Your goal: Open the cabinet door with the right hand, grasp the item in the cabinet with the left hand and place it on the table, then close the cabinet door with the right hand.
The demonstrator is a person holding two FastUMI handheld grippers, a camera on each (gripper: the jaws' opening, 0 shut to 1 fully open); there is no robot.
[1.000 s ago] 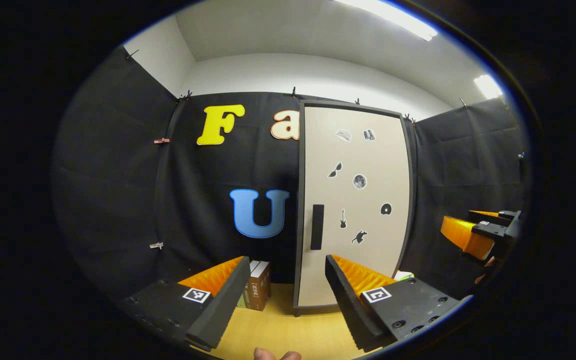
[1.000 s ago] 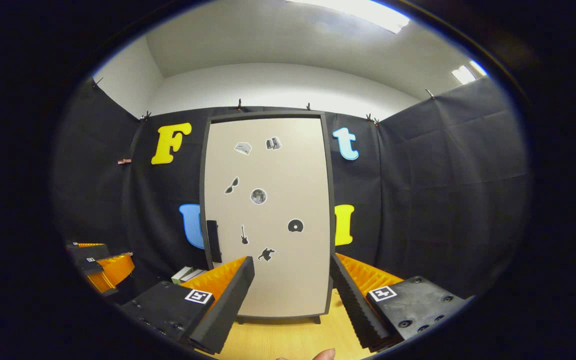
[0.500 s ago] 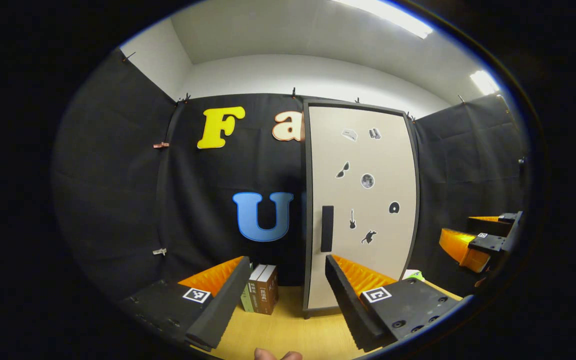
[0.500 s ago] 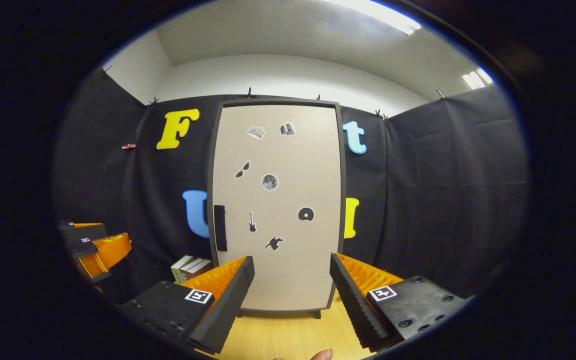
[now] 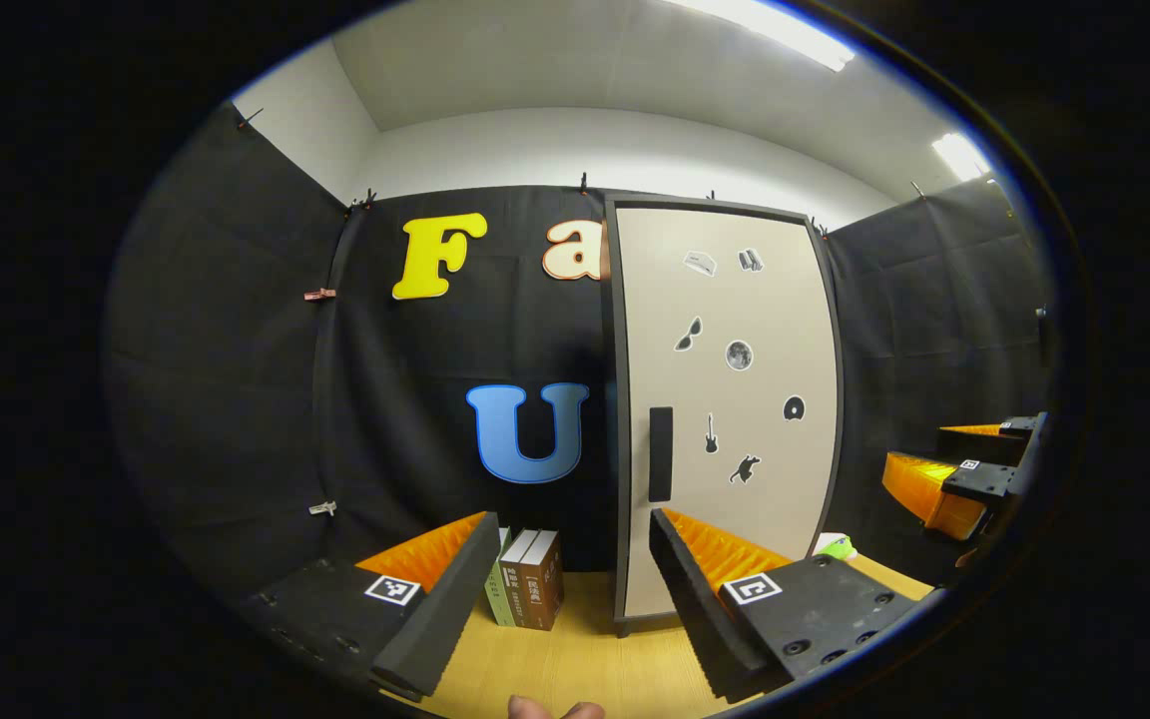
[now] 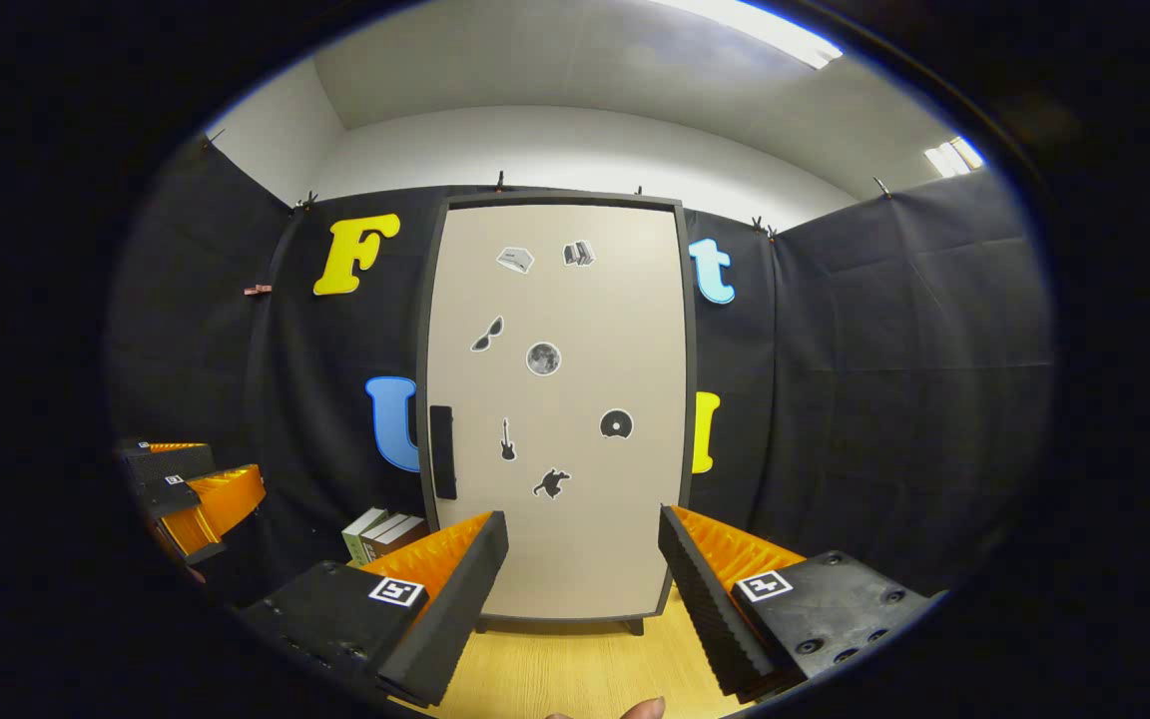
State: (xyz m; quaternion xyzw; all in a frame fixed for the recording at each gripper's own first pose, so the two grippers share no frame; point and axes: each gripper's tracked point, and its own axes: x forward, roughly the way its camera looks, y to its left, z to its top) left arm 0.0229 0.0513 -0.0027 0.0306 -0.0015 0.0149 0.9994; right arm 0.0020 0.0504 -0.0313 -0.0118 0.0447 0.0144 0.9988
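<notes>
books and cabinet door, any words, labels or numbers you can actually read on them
Brown and green books standing on the wooden table: spine labels too small and blurred to read.
Beige cabinet door: picture stickers, no words that I can make out.
Square black-and-white marker tags on each gripper: patterns, no readable text.
</notes>
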